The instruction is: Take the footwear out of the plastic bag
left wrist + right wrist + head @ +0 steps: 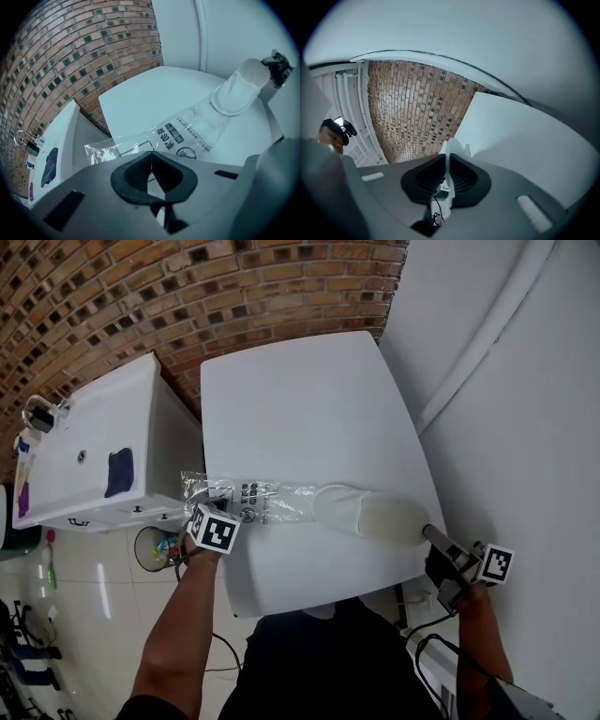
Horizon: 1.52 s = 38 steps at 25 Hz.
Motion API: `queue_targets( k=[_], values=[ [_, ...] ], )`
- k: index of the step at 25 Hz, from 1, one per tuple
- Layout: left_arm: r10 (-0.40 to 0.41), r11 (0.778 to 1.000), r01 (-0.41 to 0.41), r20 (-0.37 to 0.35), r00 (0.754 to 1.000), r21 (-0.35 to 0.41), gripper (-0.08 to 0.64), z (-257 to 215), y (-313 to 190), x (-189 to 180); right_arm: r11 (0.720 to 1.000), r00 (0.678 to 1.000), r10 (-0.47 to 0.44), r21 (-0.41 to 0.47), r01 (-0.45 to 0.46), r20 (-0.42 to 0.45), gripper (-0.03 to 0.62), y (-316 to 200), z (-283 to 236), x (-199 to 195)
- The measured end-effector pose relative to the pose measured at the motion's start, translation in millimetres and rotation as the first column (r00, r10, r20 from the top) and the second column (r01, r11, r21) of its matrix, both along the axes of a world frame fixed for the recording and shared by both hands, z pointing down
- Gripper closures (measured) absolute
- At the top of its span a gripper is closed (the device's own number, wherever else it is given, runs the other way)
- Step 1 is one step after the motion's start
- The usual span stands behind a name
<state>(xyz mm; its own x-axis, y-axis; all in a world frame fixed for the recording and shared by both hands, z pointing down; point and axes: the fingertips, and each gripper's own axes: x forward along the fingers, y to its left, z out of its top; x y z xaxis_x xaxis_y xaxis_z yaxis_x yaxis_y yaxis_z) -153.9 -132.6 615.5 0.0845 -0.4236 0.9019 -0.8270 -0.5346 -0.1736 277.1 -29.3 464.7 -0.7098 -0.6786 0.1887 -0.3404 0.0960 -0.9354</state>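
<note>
Footwear (370, 514) gripped by right fingers (464, 179), sliver up close, left fingers (172, 176) pinching plastic bag (251, 499)

**Slipper at the mouth of its bag**

A white slipper (370, 515) lies lengthwise near the table's (309, 399) front edge, toward its right corner. One end sits at the mouth of a clear plastic bag (246, 500). The bag is crinkled and printed with dark lettering. It stretches flat leftward, and its far end overhangs the table's left edge.
</note>
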Motion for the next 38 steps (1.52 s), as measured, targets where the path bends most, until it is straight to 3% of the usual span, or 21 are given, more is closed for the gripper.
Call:
queue_targets(
  k=[7,12,17,20,22,24,30,35,36,38],
  values=[
    [-0.042,0.999,0.042,-0.020,0.999,-0.009,0.551,6.3,-26.9,14.1,0.998,0.999,0.014,0.057,-0.017,0.039,0.561,14.9,-24.6,13.9],
    [-0.011,0.998,0.017,-0.107,0.994,0.055,0.552,-11.0,-56.2,60.6,0.996,0.996,-0.025,0.083,0.018,0.085,0.561,32.7,-36.5,2.6],
    [-0.021,1.000,0.024,-0.202,0.979,0.008,0.552,-11.6,-56.4,101.9,0.993,0.989,-0.098,0.072,0.090,0.115,0.561,45.0,-30.4,-28.4],
    [0.046,0.999,-0.045,-0.270,0.962,0.011,0.548,-21.5,-52.6,128.1,0.990,0.981,-0.141,0.052,0.135,0.133,0.560,49.0,-21.9,-47.5],
    [0.108,0.993,-0.118,-0.340,0.934,-0.010,0.495,-26.4,-42.8,147.7,0.984,0.973,-0.175,0.047,0.170,0.153,0.560,49.3,-18.0,-60.9],
    [0.144,0.987,-0.162,-0.393,0.908,-0.011,0.379,-33.8,-36.0,158.5,0.977,0.962,-0.212,0.043,0.207,0.170,0.560,48.6,-16.0,-74.6],
    [0.150,0.988,-0.114,-0.468,0.871,0.105,0.382,-75.5,-40.2,142.0,0.951,0.933,-0.309,0.027,0.310,0.186,0.560,39.5,-6.1,-115.8],
    [0.112,0.984,-0.033,-0.471,0.875,0.173,0.440,-111.9,-27.6,100.6,0.918,0.906,-0.386,-0.021,0.396,0.174,0.561,30.4,20.8,-145.6],
    [0.097,0.985,-0.014,-0.488,0.868,0.171,0.449,-118.0,-21.3,93.3,0.913,0.904,-0.394,-0.043,0.406,0.167,0.561,29.0,29.1,-148.5],
    [0.058,0.988,0.035,-0.557,0.828,0.154,0.455,-130.3,-4.7,82.5,0.905,0.904,-0.403,-0.082,0.417,0.146,0.561,26.2,45.0,-150.5]
  ],
)
